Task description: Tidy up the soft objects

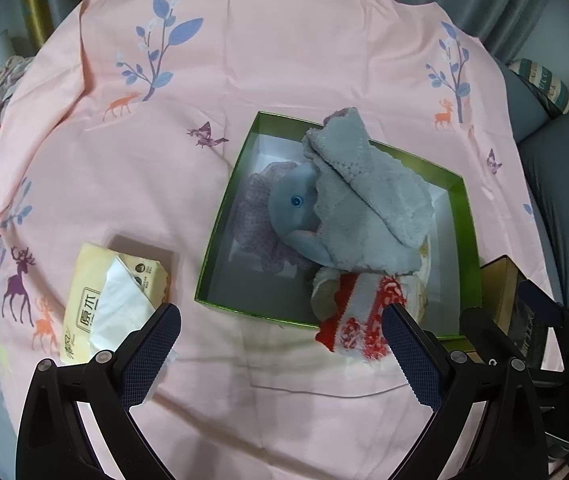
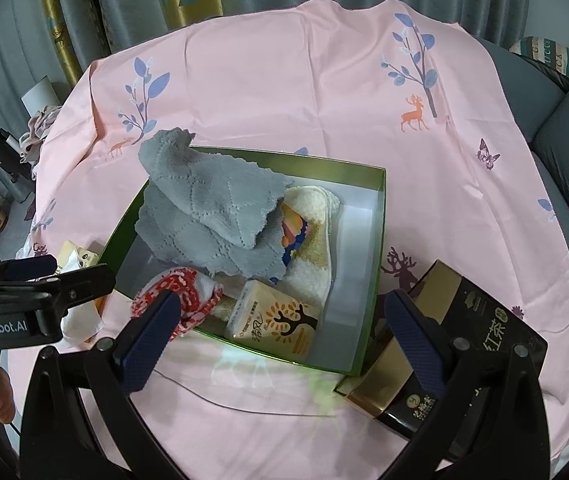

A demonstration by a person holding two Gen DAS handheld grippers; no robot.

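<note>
Left gripper (image 1: pixel 280 344): spread wide, nothing held, poised over the pink-clothed surface (image 1: pixel 284 60). Right gripper (image 2: pixel 280 332): likewise wide and empty. Tissue pack (image 1: pixel 112 304): lies unboxed, just beside the left gripper's left finger, judged the next pick. Red sock (image 1: pixel 360 320): draped over the box (image 1: pixel 220 236) near rim. Beyond, gathered inside for tidying: plush (image 1: pixel 292 208), grey towel (image 1: pixel 368 200).

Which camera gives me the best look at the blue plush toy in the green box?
Left wrist view: the blue plush toy shows its head and eye beside the grey cloth. In the right wrist view that cloth hides it completely.
</note>
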